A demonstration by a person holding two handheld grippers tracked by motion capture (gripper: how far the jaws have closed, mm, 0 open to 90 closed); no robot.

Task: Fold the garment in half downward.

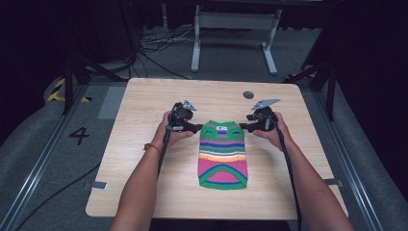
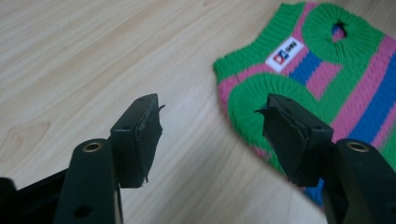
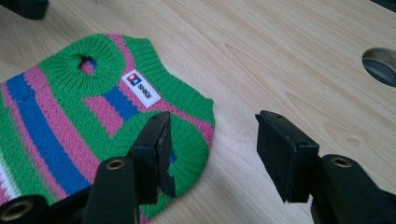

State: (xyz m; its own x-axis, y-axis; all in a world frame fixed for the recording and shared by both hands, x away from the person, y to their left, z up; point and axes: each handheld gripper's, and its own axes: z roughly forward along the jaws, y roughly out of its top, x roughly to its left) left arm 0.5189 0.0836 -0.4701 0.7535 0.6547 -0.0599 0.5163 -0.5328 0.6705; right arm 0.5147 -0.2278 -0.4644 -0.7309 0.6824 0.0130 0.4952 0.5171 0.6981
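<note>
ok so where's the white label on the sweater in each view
High view: the white label sits near the far end of the sweater, at table centre.
Left gripper view: upper right, above the right jaw.
Right gripper view: left of centre, above the left jaw.
Shared landmark: the green neck hole beside the label.

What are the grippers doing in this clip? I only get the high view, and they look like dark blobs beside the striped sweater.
Observer: The left gripper is open, one pad over bare table, the other over the sweater by an armhole.
Operator: And the right one?
Observer: The right gripper is open too, one pad over the other armhole's green edge, one over bare wood.
Operator: Any marking on the sweater?
Observer: A white label with a red and blue logo sits below the neck hole.
</note>
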